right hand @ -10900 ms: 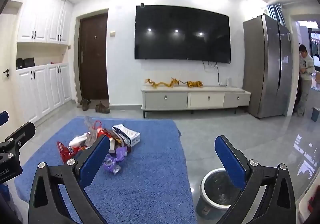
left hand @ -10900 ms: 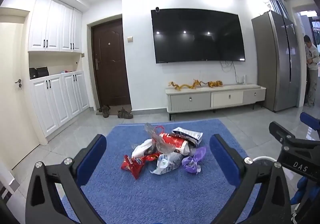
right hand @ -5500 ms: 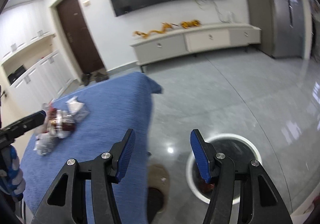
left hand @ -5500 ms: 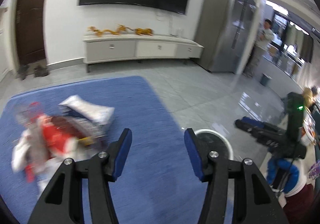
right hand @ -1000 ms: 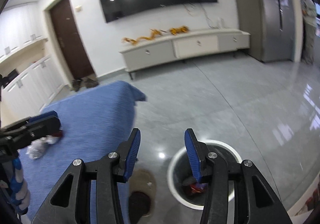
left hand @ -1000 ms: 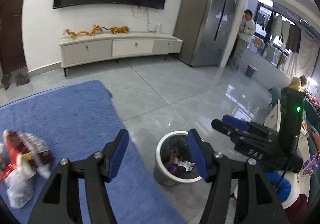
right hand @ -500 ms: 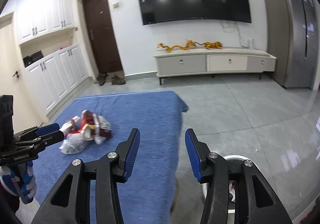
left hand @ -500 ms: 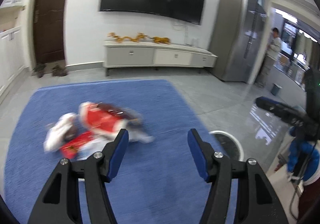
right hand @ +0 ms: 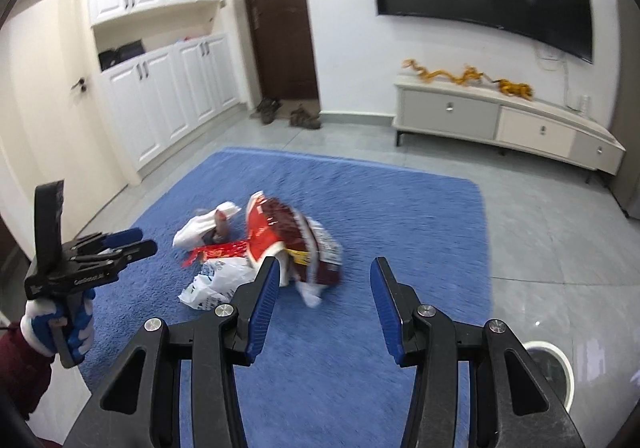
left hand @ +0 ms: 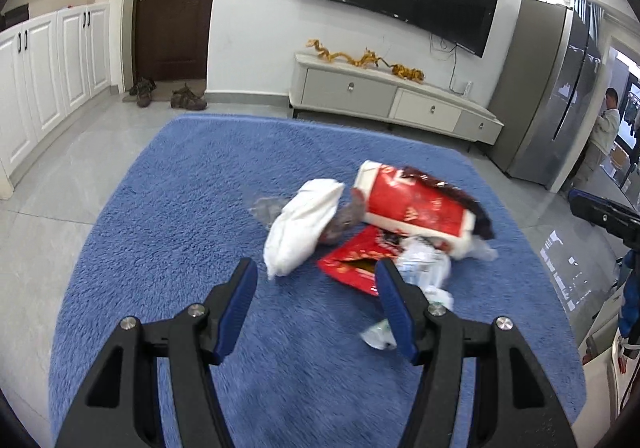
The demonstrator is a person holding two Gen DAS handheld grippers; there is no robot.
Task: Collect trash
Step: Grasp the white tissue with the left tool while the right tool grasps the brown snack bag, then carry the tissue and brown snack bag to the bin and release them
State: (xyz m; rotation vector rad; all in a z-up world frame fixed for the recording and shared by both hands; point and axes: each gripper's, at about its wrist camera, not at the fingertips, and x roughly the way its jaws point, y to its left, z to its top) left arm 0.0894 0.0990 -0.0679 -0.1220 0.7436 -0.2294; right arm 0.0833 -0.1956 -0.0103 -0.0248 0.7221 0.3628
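Note:
A pile of trash lies on the blue rug (left hand: 180,183): a white crumpled bag (left hand: 302,221), a big red and white package (left hand: 416,207), a flat red wrapper (left hand: 354,262) and a clear plastic bag (left hand: 422,268). My left gripper (left hand: 314,278) is open and empty, just above the near edge of the pile. My right gripper (right hand: 324,280) is open and empty, right of the pile, with the red package (right hand: 280,236) by its left finger. The white-rimmed bin (right hand: 552,368) stands on the floor at the right wrist view's lower right.
A low TV cabinet (left hand: 392,99) stands along the far wall under a wall TV. White cupboards (right hand: 168,91) line the left wall, with shoes (left hand: 188,99) by the brown door. A grey fridge (left hand: 548,87) and a standing person (left hand: 602,131) are at the right.
Both grippers have swung from the bin back over the rug and come closer to the trash pile. Both stay open and empty.

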